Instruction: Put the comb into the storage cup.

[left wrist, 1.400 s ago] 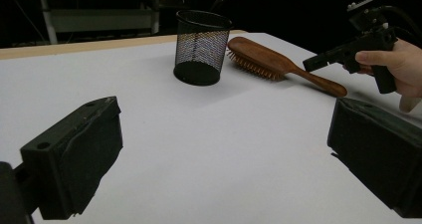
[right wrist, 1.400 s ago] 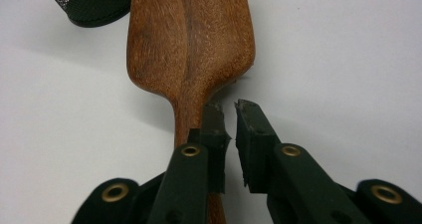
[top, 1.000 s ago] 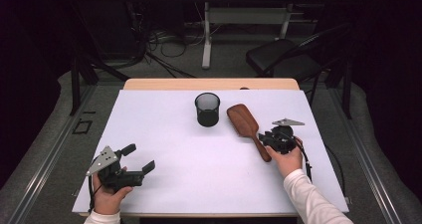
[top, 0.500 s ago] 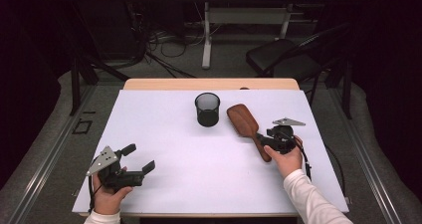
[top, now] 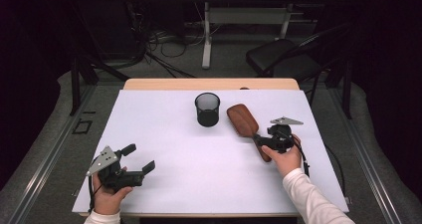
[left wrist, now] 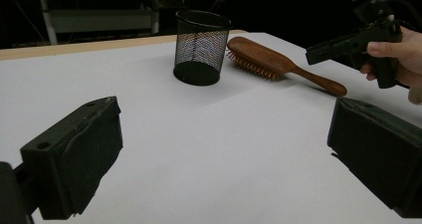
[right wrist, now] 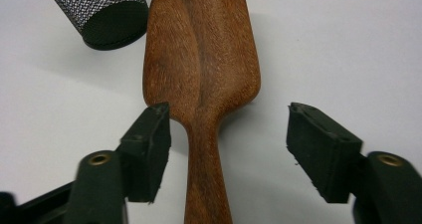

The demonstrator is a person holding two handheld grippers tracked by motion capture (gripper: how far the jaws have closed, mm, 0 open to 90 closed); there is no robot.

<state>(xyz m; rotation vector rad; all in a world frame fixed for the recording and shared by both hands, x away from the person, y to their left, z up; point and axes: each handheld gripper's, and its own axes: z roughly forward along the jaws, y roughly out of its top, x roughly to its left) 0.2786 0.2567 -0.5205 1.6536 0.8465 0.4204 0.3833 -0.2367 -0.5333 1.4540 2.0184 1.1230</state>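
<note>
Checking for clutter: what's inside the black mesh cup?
Nothing pokes above the black mesh cup, and its rim is bare; its dark floor can't be seen. The brown wooden hairbrush lies beside it.

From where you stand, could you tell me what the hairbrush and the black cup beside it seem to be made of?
The hairbrush looks like solid wood: reddish brown with visible grain and a smooth, low-sheen finish, probably oiled or lacquered. Its bristles show in the left gripper view, too small to judge. The black cup appears to be metal wire mesh with a matte black coating: you can see through its woven wall, and it has a solid rim and base.
</note>
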